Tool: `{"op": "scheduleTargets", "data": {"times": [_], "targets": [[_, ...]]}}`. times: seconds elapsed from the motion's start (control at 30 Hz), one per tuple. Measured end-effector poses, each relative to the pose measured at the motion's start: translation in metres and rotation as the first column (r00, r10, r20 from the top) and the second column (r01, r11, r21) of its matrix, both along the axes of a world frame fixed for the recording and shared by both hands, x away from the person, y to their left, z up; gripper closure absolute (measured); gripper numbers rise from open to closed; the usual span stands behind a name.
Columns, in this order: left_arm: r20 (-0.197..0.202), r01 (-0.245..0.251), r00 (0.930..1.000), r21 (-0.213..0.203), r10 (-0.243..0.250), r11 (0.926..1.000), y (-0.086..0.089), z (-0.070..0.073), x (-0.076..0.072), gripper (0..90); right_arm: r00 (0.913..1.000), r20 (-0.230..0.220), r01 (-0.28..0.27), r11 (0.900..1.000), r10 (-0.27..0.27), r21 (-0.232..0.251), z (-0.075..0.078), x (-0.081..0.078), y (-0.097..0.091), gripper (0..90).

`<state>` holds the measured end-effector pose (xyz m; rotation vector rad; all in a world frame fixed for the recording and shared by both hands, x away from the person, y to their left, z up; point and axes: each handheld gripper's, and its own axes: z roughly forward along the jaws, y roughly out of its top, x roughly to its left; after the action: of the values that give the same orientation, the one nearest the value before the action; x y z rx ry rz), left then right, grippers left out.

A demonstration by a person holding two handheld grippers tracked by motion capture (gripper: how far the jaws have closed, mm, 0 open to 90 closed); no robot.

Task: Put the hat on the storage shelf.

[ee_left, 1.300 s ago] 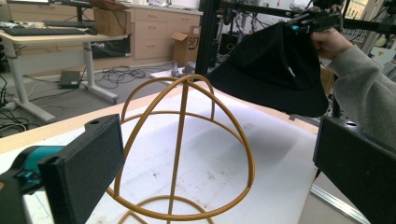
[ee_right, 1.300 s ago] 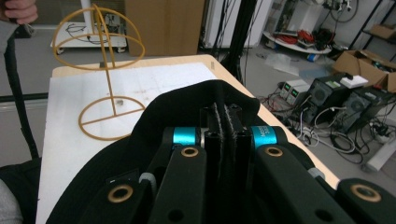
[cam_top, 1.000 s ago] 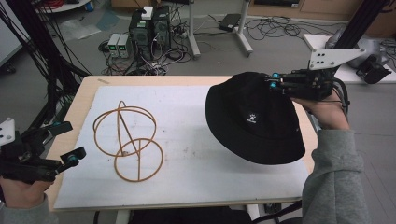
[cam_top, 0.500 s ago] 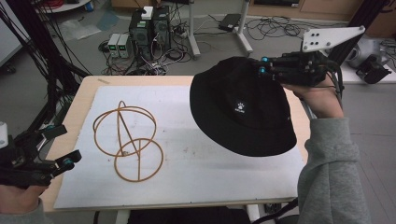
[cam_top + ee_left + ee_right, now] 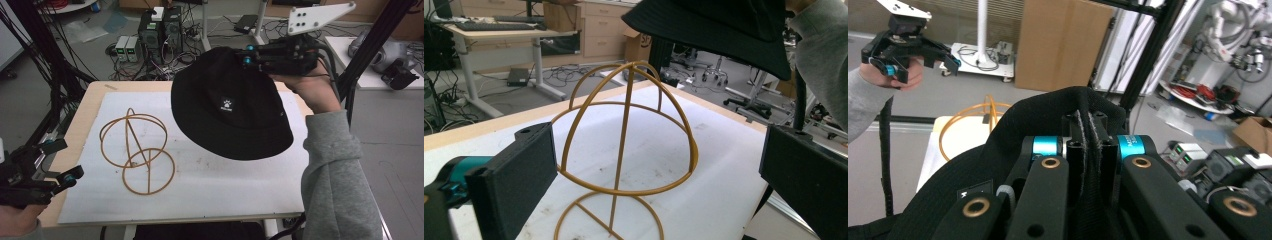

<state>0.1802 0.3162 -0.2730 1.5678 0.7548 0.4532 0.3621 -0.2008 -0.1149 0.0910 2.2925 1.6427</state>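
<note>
A black bucket hat with a small white logo hangs in the air above the table's right half. My right gripper is shut on its crown, and the pinched fabric shows between the jaws in the right gripper view. A golden wire hat stand sits on the white mat's left half; it rises as a dome straight ahead in the left gripper view, with the hat's brim above it to the right. My left gripper is open at the table's front left corner, apart from the stand, and also shows far off.
The white mat covers most of the wooden table. Computers, cables and black frame poles crowd the floor behind the table. A grey sleeve reaches up along the table's right edge.
My right gripper has lifted the hat off the mat and carried it leftward toward the wire stand. The left gripper has stayed at the front left corner.
</note>
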Motion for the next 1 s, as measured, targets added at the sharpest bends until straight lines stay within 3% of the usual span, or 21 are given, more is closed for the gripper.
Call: {"op": "scheduleTargets", "data": {"times": [0.17,0.4,0.77,1.0], "targets": [[-0.007,-0.016,0.9998,0.007,0.016,0.9998,0.001,-0.001,-0.006,2.4,0.9976,0.019,-0.067,0.9976,0.067,-0.017,0.002,0.000,0.027,88.1],[-0.012,-0.044,0.9989,0.008,0.045,0.9990,0.006,-0.002,-0.019,2.4,0.9896,0.026,-0.141,0.9900,0.141,0.003,0.005,0.000,0.059,88.2],[-0.027,-0.059,0.9979,0.028,0.060,0.9979,0.007,-0.005,-0.032,2.4,0.9861,0.032,-0.163,0.9866,0.163,-0.003,0.006,0.001,0.116,88.2],[-0.027,-0.076,0.9967,0.032,0.076,0.9966,0.008,-0.005,-0.042,2.4,0.9753,0.039,-0.217,0.9761,0.217,-0.010,-0.001,-0.003,0.154,88.2]]}}
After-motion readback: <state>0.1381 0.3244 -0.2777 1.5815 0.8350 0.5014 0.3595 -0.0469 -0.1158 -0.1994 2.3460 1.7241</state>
